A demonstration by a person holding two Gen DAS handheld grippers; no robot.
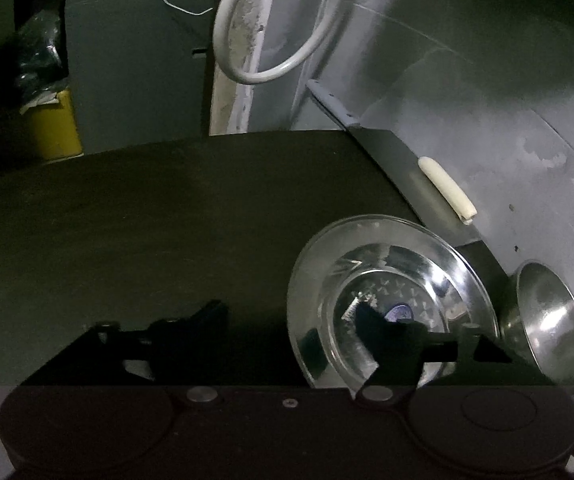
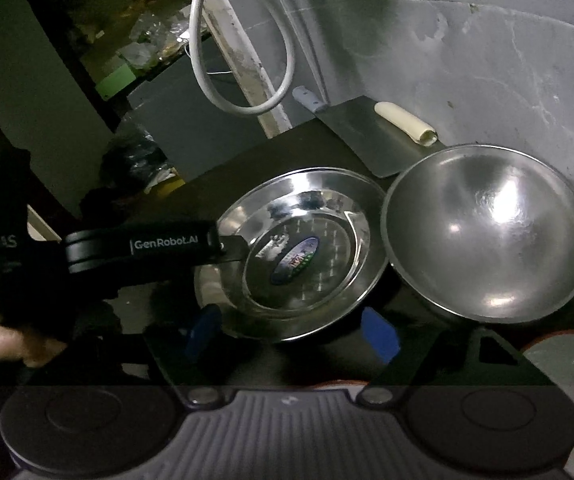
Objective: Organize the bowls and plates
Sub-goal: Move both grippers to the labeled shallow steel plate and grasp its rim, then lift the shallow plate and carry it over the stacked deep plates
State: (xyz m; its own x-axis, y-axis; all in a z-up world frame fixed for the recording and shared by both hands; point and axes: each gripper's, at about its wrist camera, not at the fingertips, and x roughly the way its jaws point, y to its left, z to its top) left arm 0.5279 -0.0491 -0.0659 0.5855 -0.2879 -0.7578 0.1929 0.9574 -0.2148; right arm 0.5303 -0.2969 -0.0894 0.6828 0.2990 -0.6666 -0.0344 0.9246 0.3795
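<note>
A shiny steel plate [image 1: 391, 280] [image 2: 303, 216] with a sticker at its centre lies on the dark table [image 1: 147, 220]. A deep steel bowl [image 1: 547, 320] [image 2: 487, 236] stands just to its right, rims almost touching. My left gripper [image 1: 291, 316] [image 2: 227, 246] straddles the plate's left rim, one finger inside the plate and the other outside over the table; its jaws stand apart and are not seen pressing. My right gripper [image 2: 291, 334] hangs over the plate's near rim, blue pads [image 2: 381, 336] on either side of it, open.
A cleaver-like blade [image 2: 363, 136] with a grey handle [image 1: 335, 108] leans at the back by the wall, a white tube [image 1: 447, 192] [image 2: 405, 124] on it. A white cable loop [image 1: 247, 60] hangs behind. A yellow bin [image 1: 55, 124] stands left. A hand [image 2: 19, 344] holds the left gripper.
</note>
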